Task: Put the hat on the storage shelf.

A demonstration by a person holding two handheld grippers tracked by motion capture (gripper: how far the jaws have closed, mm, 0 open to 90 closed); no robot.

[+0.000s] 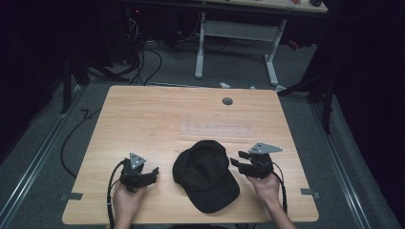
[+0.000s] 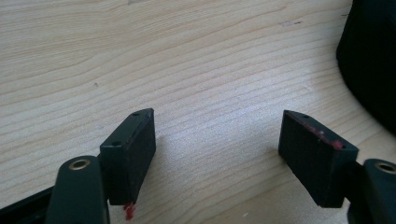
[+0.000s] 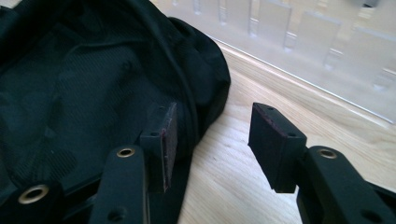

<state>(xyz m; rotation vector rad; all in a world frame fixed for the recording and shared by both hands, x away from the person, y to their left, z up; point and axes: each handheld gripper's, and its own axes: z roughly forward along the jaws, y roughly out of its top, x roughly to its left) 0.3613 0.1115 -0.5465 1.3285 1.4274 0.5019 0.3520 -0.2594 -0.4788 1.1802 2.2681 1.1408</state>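
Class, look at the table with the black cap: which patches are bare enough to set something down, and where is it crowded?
Free: the far-left table corner and the strip beyond the clear tray, near the grommet. Crowded: the near edge, where the cap lies between the left gripper and the right gripper.

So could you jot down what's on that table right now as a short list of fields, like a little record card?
surface: wooden table
main item: black cap, lying near the front edge, between the two grippers
other item: clear plastic strip, flat behind the cap
left hand-held gripper: jaws open over bare wood, cap off to its side
right hand-held gripper: jaws open at the cap's edge, nothing clamped
table detail: grey round cap near the far edge
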